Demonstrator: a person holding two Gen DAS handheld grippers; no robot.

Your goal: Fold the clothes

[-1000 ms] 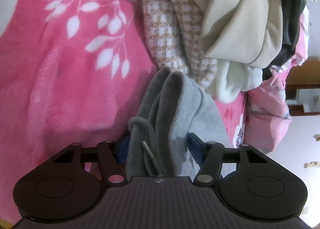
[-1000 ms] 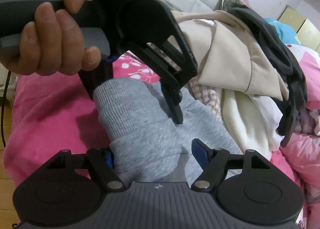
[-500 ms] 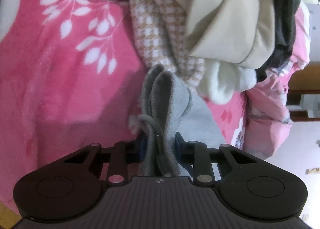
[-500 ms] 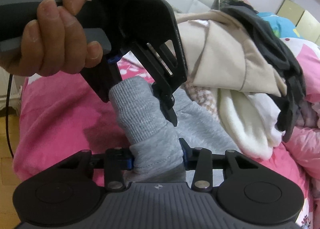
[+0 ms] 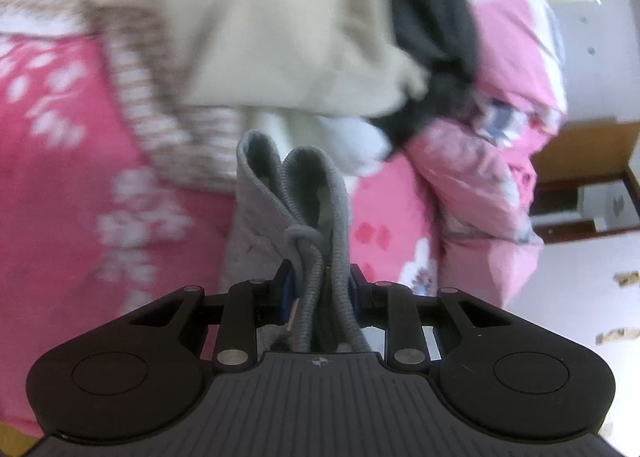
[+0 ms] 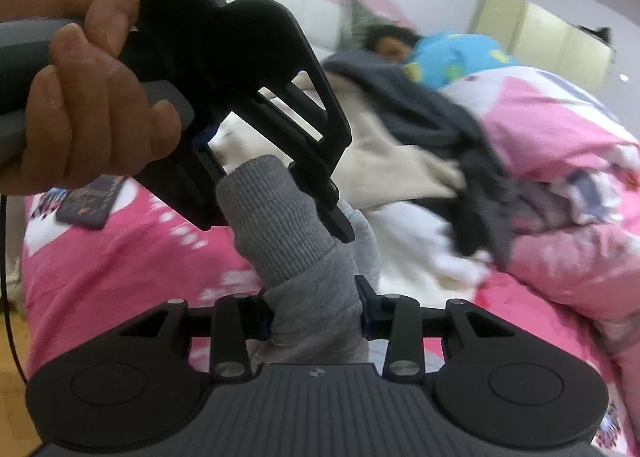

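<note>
Bunched grey ribbed garment [image 5: 296, 197], held aloft

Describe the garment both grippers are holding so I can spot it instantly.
On the pink floral bedspread, before the heap of clothes, find the grey sweatpants. Both grippers clamp their ribbed waistband; unlike the cream and dark garments behind, they carry a grey drawstring.

Ribbed grey knit garment [image 6: 292, 241], fleecy pink blanket [image 5: 60, 185], matt black plastic fingers [image 5: 356, 285].
</note>
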